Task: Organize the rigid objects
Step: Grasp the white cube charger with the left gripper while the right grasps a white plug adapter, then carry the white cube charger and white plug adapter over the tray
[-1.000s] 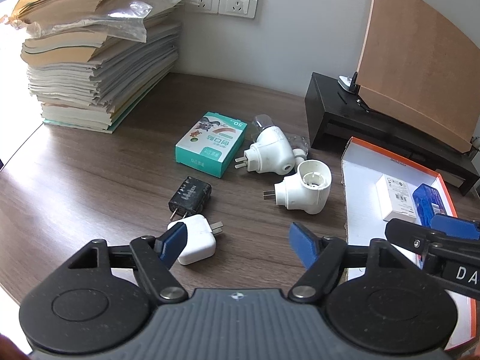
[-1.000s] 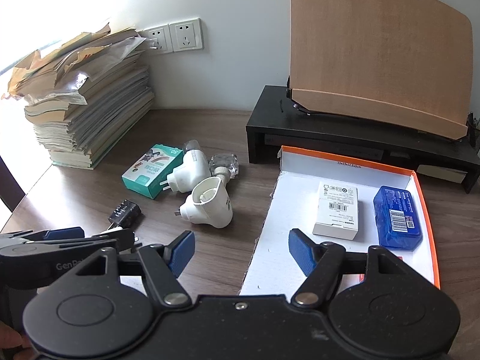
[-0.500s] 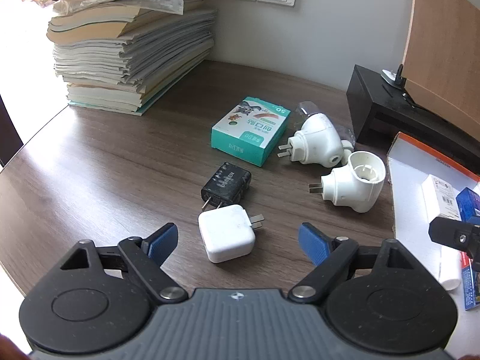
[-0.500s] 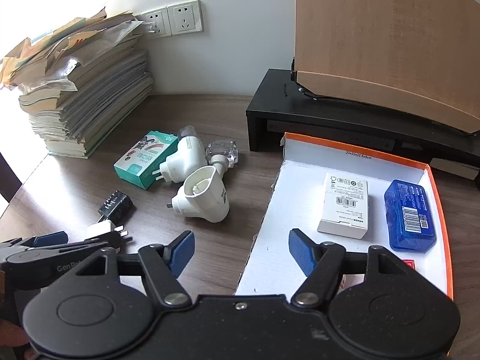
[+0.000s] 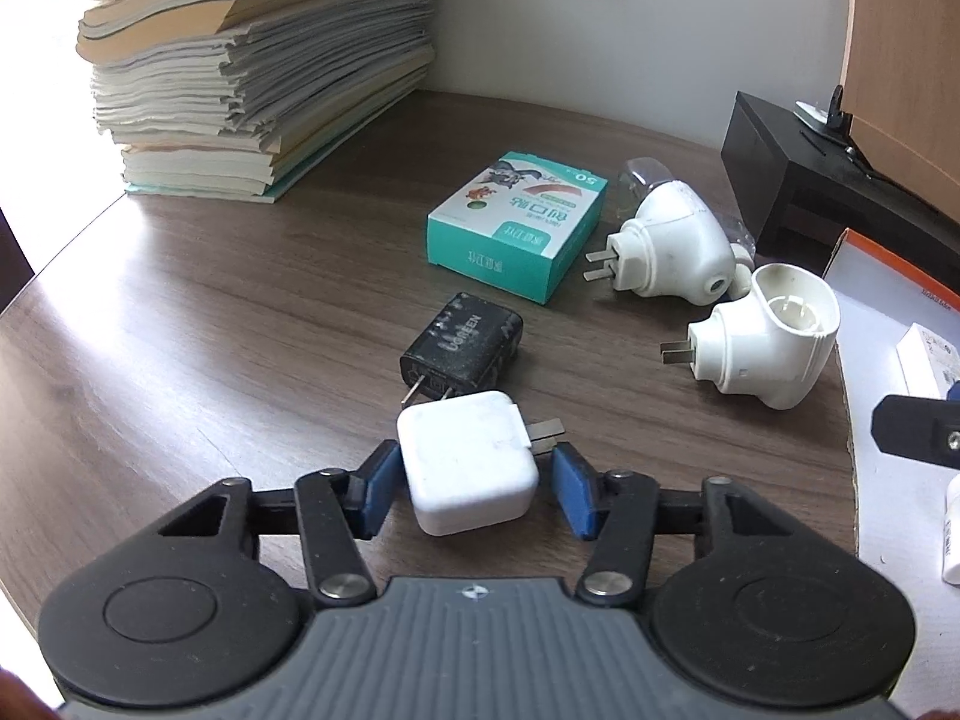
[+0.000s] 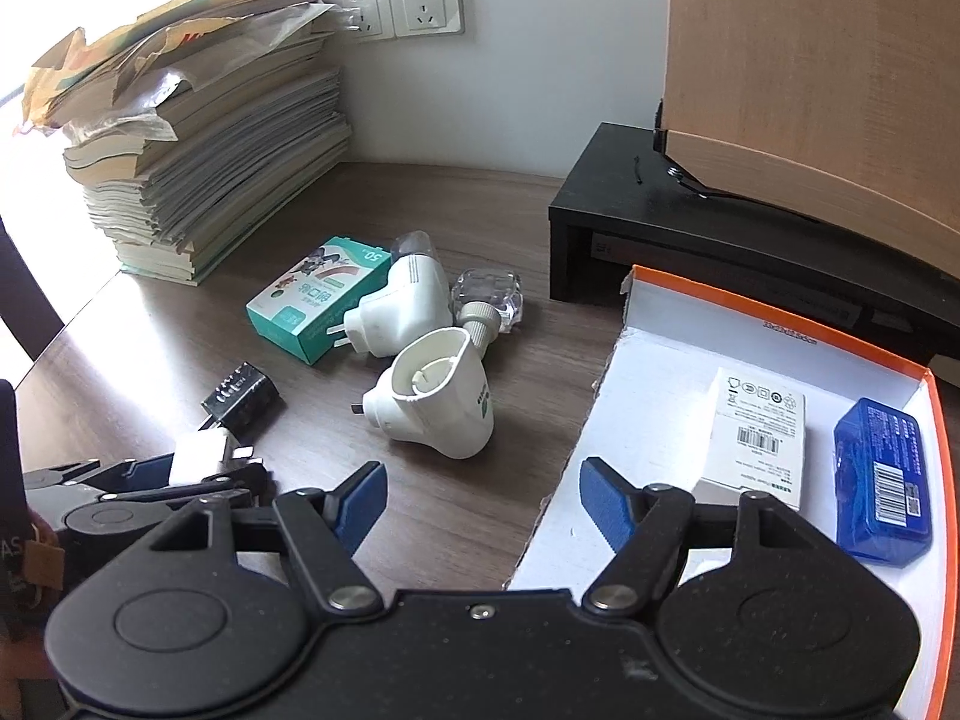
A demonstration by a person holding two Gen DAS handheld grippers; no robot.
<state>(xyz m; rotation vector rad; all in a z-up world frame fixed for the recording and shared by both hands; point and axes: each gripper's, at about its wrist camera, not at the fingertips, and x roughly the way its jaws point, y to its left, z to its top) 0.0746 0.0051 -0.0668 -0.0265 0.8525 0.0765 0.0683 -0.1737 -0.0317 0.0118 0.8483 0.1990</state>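
Tidy-up is only partly done

Chargers and plugs lie loose on the wooden desk (image 5: 180,360), and only a few things are in the box so far.

At the left, the left gripper (image 5: 474,483) has just been closing around the white charger cube (image 5: 465,459). The cube sits between its blue pads (image 5: 378,480), but a thin gap shows on each side, so it does not look clamped yet. Just behind the cube lies the black charger (image 5: 462,345). Next comes the green plaster box (image 5: 516,222), then two white plug-in heaters (image 5: 672,252) (image 5: 768,348), close together, with a small clear bottle (image 6: 486,300) beside them. All of these likely need to go in the box.

At the right stands the orange-edged box lid (image 6: 780,312), white inside. In it lie a white carton (image 6: 756,432) and a blue case (image 6: 882,480), side by side. The right gripper (image 6: 480,501) hangs over the lid's near edge with its jaws apart and nothing between them.
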